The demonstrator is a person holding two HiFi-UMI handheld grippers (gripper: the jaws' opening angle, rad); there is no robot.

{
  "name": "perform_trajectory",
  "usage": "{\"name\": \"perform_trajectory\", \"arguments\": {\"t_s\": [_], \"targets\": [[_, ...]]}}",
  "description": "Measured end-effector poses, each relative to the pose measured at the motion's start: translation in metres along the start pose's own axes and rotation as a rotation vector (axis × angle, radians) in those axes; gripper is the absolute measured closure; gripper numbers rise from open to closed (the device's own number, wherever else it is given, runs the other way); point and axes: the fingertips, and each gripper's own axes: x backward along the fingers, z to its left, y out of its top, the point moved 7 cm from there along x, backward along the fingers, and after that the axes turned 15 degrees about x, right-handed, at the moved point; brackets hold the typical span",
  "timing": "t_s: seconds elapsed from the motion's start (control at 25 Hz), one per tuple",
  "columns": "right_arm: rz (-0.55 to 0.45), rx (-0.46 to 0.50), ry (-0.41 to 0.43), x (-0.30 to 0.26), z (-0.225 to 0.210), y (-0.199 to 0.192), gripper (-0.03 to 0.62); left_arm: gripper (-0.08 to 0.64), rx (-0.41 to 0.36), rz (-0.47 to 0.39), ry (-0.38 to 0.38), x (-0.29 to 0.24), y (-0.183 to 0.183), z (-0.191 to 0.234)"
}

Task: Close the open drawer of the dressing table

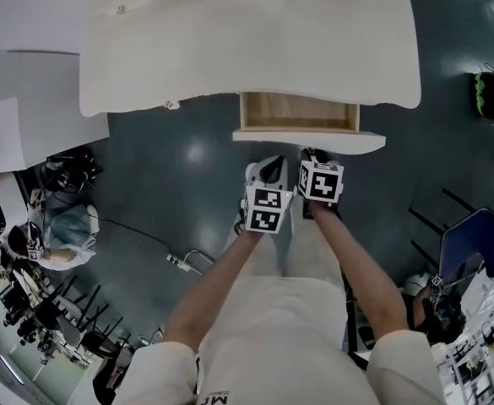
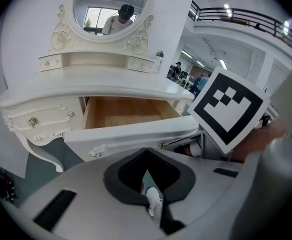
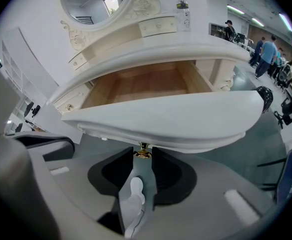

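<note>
The white dressing table stands ahead, and its middle drawer is pulled out so the wooden inside shows. The curved white drawer front faces me. My right gripper sits just under that front. In the right gripper view its jaws stand apart, with the drawer's small brass knob between the tips of the right gripper and a thin gap on each side. My left gripper hangs beside it on the left, a little short of the drawer front. The left gripper is shut and empty.
An oval mirror and small upper drawers top the table. A carved leg is at the left. A cable lies on the grey floor. A blue chair is at the right, and a seated person at the left.
</note>
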Motion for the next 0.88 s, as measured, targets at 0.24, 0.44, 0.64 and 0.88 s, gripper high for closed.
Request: {"name": "perform_trajectory", "arguments": {"t_s": [0.24,0.44,0.64,0.88], "targets": [[-0.010,0.001,0.001,-0.006,-0.005,0.010,0.479,0.551,0.008,-0.007,0.011,-0.006,0.008,0.003],[-0.016,-0.003,0.005,-0.008,-0.007,0.017,0.479,0.551,0.012,-0.010,0.012,-0.008,0.013,0.002],[-0.023,-0.006,0.005,-0.009,-0.010,0.025,0.479,0.551,0.018,-0.008,0.019,-0.010,0.016,0.002],[-0.025,-0.004,0.005,-0.013,-0.012,0.033,0.479,0.551,0.023,-0.008,0.019,-0.014,0.021,0.004]]}}
